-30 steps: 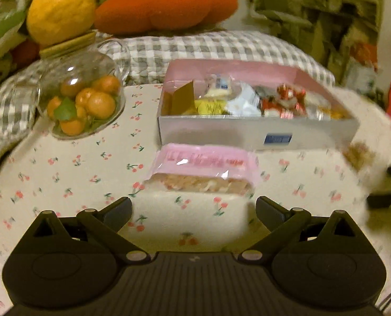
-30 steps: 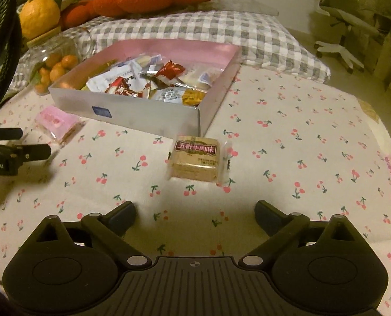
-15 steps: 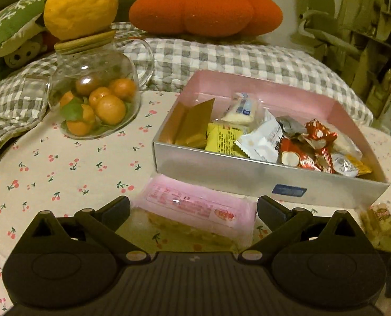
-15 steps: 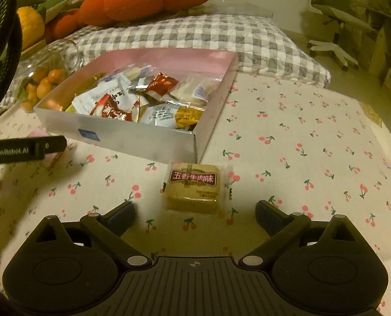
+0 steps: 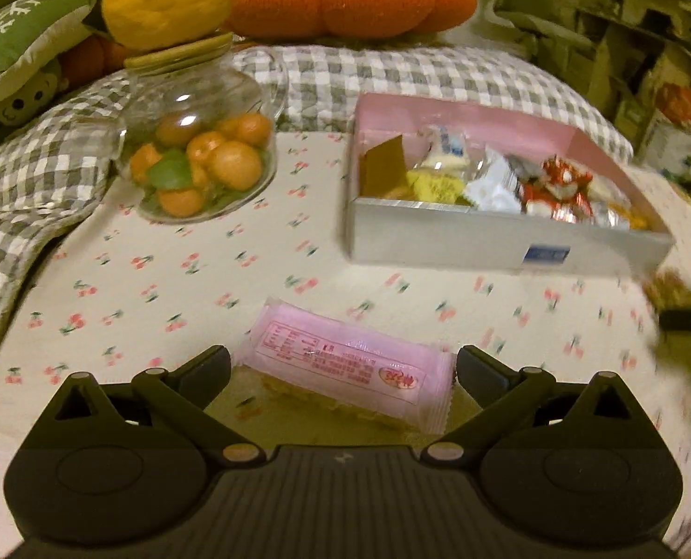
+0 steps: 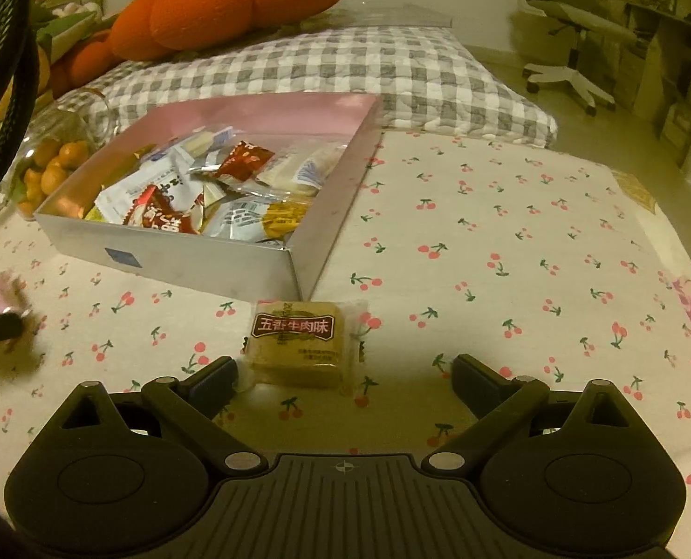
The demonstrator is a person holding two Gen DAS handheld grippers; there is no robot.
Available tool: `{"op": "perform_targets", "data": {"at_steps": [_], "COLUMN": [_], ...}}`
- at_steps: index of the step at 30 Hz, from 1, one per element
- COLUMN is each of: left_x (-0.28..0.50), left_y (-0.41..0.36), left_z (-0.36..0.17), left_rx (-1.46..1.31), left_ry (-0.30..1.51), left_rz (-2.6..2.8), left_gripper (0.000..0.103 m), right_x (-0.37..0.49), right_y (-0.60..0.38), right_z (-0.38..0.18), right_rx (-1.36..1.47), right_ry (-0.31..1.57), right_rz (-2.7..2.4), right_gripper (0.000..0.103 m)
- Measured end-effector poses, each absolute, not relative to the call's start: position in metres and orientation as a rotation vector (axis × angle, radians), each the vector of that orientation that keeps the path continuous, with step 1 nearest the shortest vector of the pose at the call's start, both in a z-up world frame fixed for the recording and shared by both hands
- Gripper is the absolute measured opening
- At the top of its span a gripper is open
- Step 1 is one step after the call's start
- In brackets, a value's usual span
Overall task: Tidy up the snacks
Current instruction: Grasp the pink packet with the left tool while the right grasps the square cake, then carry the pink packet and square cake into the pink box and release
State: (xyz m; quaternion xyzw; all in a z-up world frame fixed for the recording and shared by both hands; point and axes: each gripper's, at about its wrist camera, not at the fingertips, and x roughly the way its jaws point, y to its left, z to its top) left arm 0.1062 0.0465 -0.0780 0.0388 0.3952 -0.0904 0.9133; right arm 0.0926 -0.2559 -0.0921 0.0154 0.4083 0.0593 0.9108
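Left wrist view: the left gripper [image 5: 343, 363] has its fingers spread wide on either side of the pink snack packet [image 5: 350, 363], which lies flat on the tabletop [image 5: 168, 279] near the snack box [image 5: 499, 237]. Close squarely across the packet's short width, gently, so the biscuit inside does not crack.

Right wrist view: the right gripper [image 6: 343, 372] is likewise spread wide, with the brown snack packet [image 6: 298, 344] left of centre between its fingers, just before the box corner. Shift left to centre it before closing.
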Motion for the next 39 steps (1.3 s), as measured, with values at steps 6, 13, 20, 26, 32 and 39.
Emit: {"op": "perform_targets", "data": {"at_steps": [6, 13, 20, 26, 32, 39], "left_x": [0.1, 0.11, 0.119, 0.118, 0.115, 0.117], "left_y": [0.069, 0.057, 0.042, 0.042, 0.052, 0.056], "left_z": [-0.07, -0.071, -0.074, -0.077, -0.073, -0.069], "left_rx": [0.023, -0.08, -0.073, -0.047, -0.115, -0.198], "left_ry": [0.828, 0.844, 0.851, 0.897, 0.911, 0.942], "left_rz": [-0.212, -0.2, -0.113, -0.037, -0.024, -0.06], "left_gripper": [0.102, 0.102, 0.084, 0.06, 0.034, 0.024], "right_x": [0.095, 0.1, 0.103, 0.103, 0.104, 0.101], "right_y": [-0.248, -0.233, -0.229, -0.225, -0.228, -0.234], "right_z": [-0.092, -0.091, -0.09, -0.087, -0.08, -0.074], "right_rx": [0.033, 0.025, 0.047, 0.022, 0.06, 0.136], "right_ry": [0.843, 0.844, 0.838, 0.829, 0.825, 0.862], "right_rz": [0.132, 0.15, 0.145, 0.14, 0.142, 0.152], "right_gripper": [0.1, 0.099, 0.095, 0.065, 0.042, 0.04]}}
